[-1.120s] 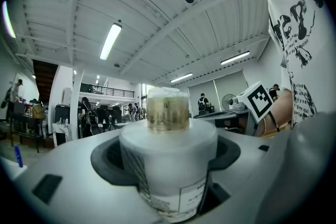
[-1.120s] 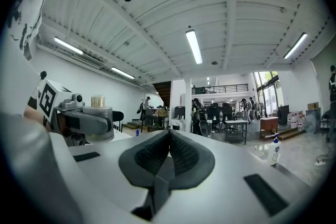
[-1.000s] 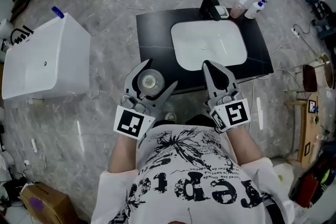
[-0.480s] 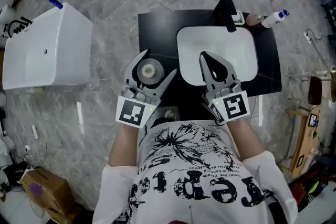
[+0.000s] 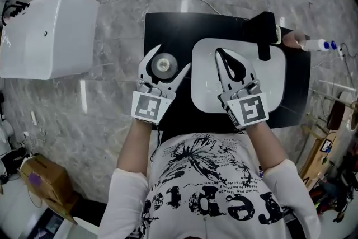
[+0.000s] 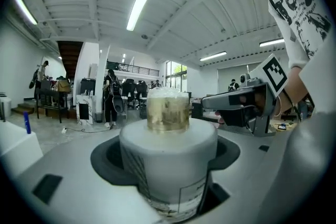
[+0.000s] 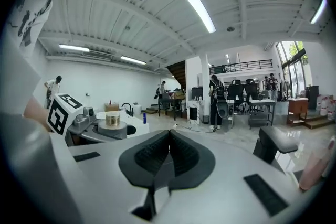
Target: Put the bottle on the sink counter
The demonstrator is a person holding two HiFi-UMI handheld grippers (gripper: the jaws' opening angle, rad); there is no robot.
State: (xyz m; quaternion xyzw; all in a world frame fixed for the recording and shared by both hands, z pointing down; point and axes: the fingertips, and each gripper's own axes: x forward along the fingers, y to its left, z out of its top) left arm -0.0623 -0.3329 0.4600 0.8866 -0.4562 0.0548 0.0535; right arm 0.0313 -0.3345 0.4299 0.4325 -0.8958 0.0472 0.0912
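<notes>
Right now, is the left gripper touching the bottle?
Touching. In the left gripper view, the left gripper has both jaws pressed against the bottle.

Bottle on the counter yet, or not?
Almost. Done: the bottle is picked up, clamped in the left gripper. In hand: it is held over the black counter beside the sink. Left: set it down and let go. The right gripper is shut, empty.

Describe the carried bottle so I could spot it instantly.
Find the black counter with its white basin. Just left of the basin, the left gripper clasps a squat white bottle with a gold-banded cap. The other bottle, far right, is slim and blue-capped.
</notes>
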